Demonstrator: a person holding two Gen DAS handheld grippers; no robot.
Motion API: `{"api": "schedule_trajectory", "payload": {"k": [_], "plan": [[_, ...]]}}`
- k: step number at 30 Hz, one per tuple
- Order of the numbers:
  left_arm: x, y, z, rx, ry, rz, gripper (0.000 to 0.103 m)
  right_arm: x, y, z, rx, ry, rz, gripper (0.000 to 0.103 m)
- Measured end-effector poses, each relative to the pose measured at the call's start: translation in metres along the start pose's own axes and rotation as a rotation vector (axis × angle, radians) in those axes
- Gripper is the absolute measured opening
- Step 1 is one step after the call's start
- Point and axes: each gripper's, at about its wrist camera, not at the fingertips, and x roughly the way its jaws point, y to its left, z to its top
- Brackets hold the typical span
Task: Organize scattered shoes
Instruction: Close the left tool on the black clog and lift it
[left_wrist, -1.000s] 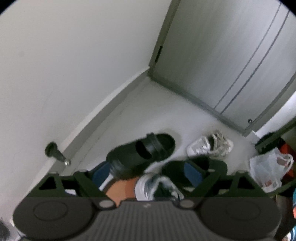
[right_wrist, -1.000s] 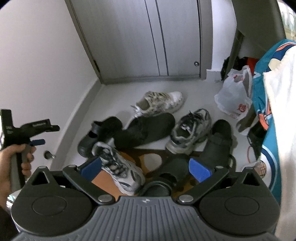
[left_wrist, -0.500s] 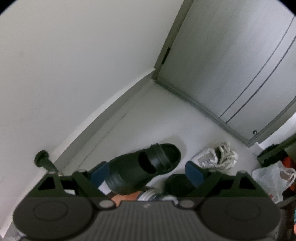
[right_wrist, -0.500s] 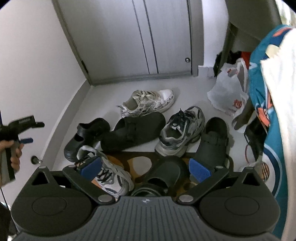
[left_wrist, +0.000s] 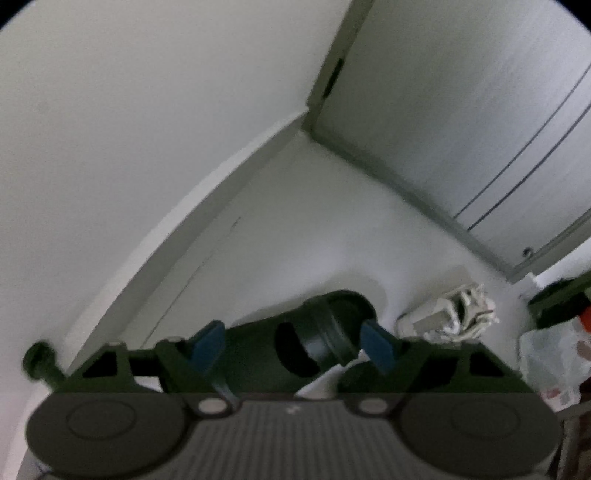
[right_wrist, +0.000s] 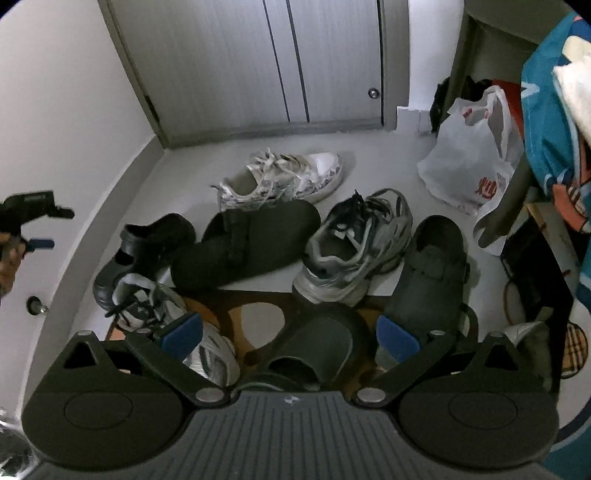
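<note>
Several shoes lie scattered on the floor in the right wrist view: a white patterned sneaker (right_wrist: 284, 177), a black sandal (right_wrist: 247, 243), a black clog (right_wrist: 144, 251), a grey sneaker (right_wrist: 358, 243), another black clog (right_wrist: 432, 273), a silver sneaker (right_wrist: 166, 314) and a dark slipper (right_wrist: 317, 339). My right gripper (right_wrist: 290, 334) hovers open above the slipper, holding nothing. My left gripper (right_wrist: 33, 214), held by a hand, is up by the left wall. In its own view the left gripper (left_wrist: 291, 347) is open, with the black clog (left_wrist: 303, 347) on the floor beyond its fingers and the white sneaker (left_wrist: 450, 317) to the right.
A brown doormat (right_wrist: 236, 306) lies under the nearest shoes. A white plastic bag (right_wrist: 469, 155) sits at the right by dark items. Grey closet doors (right_wrist: 288, 62) close off the back. A door stop (right_wrist: 35, 304) juts from the left wall. A teal garment (right_wrist: 550, 110) hangs at the right edge.
The left gripper's view has swung up toward the wall corner, so the shoes sit lower in it. The right gripper has drifted back slightly. Both stay open.
</note>
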Motion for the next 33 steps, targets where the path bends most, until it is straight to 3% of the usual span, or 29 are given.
{"api": "schedule_trajectory", "payload": {"k": [9, 21, 24, 25, 28, 30, 33], "plan": [[0.066, -0.033, 0.006, 0.06, 0.124, 0.01, 0.072, 0.016, -0.015, -0.007, 0.0, 0.037, -0.009, 0.103], [0.115, -0.026, 0.0, -0.06, 0.206, 0.044, 0.071, 0.028, -0.032, -0.017, -0.003, 0.092, -0.003, 0.103], [0.121, -0.014, 0.0, -0.13, 0.211, 0.026, 0.06, 0.027, -0.034, -0.019, -0.01, 0.092, 0.002, 0.103], [0.123, -0.01, -0.001, -0.163, 0.211, -0.001, 0.052, 0.026, -0.036, -0.019, -0.01, 0.09, 0.0, 0.103], [0.122, -0.002, -0.004, -0.228, 0.202, -0.03, 0.049, 0.025, -0.041, -0.022, -0.001, 0.097, -0.009, 0.103], [0.118, 0.002, -0.007, -0.236, 0.191, -0.021, 0.039, 0.021, -0.04, -0.022, -0.005, 0.092, -0.009, 0.103], [0.112, 0.01, -0.01, -0.274, 0.176, -0.033, 0.037, 0.015, -0.039, -0.024, -0.01, 0.084, -0.009, 0.103]]}}
